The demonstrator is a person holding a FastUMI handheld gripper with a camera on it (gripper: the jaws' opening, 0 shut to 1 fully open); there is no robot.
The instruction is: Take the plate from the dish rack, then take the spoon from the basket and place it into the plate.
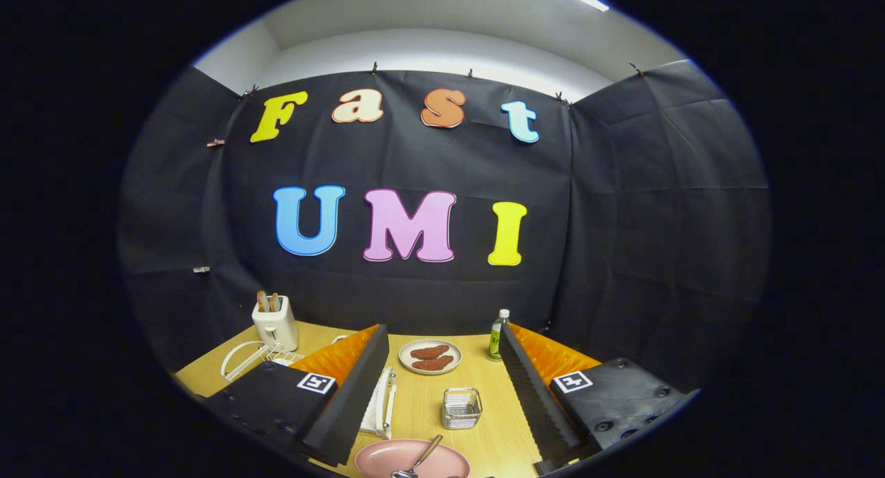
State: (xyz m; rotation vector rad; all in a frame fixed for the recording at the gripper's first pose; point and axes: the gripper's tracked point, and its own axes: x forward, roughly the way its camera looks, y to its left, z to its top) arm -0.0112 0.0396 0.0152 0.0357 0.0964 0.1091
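The tongs [442, 395] stand released, their two fingers spread wide apart with nothing held between them. Low in the gap between the fingers, close in, lies the pink plate [387, 458] on the wooden tabletop [484, 367]. The metal spoon [418, 458] rests in the plate, its bowl near the plate's middle and its handle slanting up toward the far rim (the very front of the plate is cut off from sight). Just beyond the plate, still between the fingers, sits the small wire basket [462, 407], upright and apart from the plate. To the left of the basket, partly hidden by the left finger, a white dish rack [382, 402] stands on the tabletop. Farther ahead lies a pale plate with two brown pieces of food [430, 357] on it. Near the tip of the right finger stands a green bottle with a white cap [496, 336]. Beyond the left finger is a white toaster [275, 324] with toast slices sticking up, and a white wire stand [245, 359] lies beside it.
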